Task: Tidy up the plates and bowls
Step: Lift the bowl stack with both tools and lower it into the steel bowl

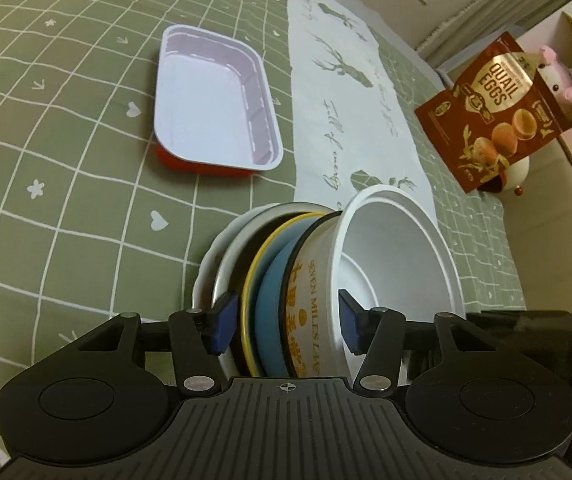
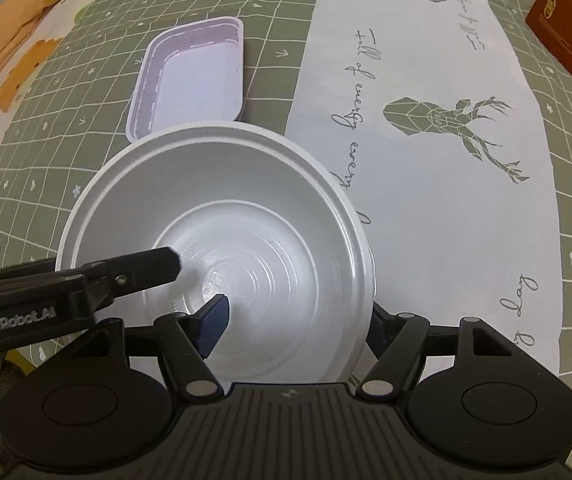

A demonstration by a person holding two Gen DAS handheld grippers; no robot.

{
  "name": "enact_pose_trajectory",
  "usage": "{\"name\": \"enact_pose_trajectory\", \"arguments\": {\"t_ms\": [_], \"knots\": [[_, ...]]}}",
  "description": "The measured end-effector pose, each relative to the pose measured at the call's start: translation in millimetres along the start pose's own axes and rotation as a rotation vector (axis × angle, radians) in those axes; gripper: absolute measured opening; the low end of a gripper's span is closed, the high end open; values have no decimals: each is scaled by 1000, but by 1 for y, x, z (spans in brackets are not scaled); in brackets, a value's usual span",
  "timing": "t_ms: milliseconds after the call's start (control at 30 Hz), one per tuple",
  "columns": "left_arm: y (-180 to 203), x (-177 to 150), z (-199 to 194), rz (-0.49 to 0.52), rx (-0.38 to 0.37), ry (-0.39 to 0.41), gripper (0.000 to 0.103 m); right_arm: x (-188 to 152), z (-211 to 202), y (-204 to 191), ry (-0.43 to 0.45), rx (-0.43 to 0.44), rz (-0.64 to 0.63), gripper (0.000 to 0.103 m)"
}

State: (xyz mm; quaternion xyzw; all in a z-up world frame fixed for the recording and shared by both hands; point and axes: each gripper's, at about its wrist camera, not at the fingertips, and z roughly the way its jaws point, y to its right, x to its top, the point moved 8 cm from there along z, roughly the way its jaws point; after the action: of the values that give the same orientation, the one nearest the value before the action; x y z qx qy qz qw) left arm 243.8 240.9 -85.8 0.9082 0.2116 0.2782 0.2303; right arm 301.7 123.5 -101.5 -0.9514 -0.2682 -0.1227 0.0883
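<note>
bowls and plates (image 1: 286, 292) stacked, clamped between left fingers (image 1: 221, 322)
</note>
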Motion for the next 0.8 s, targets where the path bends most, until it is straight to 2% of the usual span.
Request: {"name": "enact_pose_trajectory", "arguments": {"t_ms": [133,200,267,633,733,800], "knots": [[3,1,-16,23,-11,45,55,8,-6,4,20,23,71,71],[6,2,-24,18,-57,58,50,12,-10,2,45,13,63,71],[9,2,-30,21,-72,67,48,13,-13,0,61,6,62,71],[9,-1,-29,37,-50,68,46,6,-18,-3,64,-3,66,71],[7,-2,-27,34,-43,65,42,6,-17,2,73,-16,75,71],[5,-1,-27,30,-38,65,36,6,-15,6,74,-14,90,71]]}}
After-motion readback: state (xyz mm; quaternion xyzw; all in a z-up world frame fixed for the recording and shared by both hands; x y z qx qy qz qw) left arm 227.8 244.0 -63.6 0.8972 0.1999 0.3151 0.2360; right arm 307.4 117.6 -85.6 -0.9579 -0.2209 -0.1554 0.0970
